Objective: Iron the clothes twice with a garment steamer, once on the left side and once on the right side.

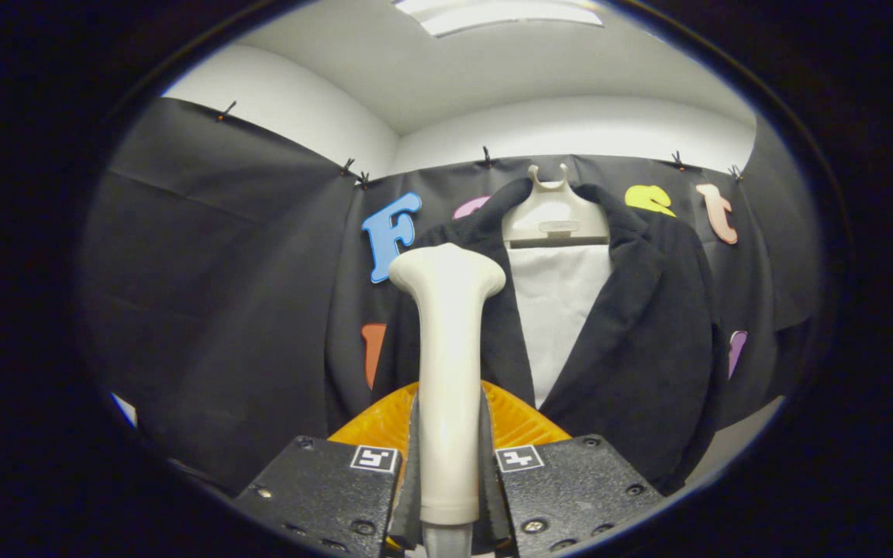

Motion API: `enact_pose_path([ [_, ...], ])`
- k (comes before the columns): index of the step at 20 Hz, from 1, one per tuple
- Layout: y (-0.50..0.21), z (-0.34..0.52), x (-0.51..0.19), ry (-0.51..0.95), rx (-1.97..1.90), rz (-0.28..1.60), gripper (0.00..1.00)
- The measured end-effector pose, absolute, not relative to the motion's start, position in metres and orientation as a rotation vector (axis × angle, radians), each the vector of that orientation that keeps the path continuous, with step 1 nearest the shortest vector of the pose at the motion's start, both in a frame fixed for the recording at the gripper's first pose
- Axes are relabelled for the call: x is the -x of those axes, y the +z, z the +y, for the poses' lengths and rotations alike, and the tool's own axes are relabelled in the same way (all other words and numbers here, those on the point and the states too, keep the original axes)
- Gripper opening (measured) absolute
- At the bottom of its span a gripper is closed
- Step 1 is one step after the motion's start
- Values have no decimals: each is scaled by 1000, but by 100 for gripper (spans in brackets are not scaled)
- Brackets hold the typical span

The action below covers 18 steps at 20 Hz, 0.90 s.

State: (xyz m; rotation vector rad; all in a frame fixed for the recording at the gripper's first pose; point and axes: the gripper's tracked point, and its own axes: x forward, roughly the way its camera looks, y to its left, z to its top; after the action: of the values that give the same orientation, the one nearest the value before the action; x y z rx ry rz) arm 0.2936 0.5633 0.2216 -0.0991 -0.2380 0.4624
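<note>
steamer (447, 349): smooth matt plastic | jacket (648, 341): soft matt cloth

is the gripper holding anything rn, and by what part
Yes: the gripper is shut on the garment steamer, both fingers pressing its handle near the lower end, head upright ahead of the jacket.

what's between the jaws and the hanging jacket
The steamer, clamped between the jaws, rises in front of the dark jacket; nothing else lies between them in the gripper view.
</note>
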Motion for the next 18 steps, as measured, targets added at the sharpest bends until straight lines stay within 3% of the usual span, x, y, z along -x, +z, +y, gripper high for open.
enact_pose_path([
  [18,161,509,-271,399,73,-104,33],
])
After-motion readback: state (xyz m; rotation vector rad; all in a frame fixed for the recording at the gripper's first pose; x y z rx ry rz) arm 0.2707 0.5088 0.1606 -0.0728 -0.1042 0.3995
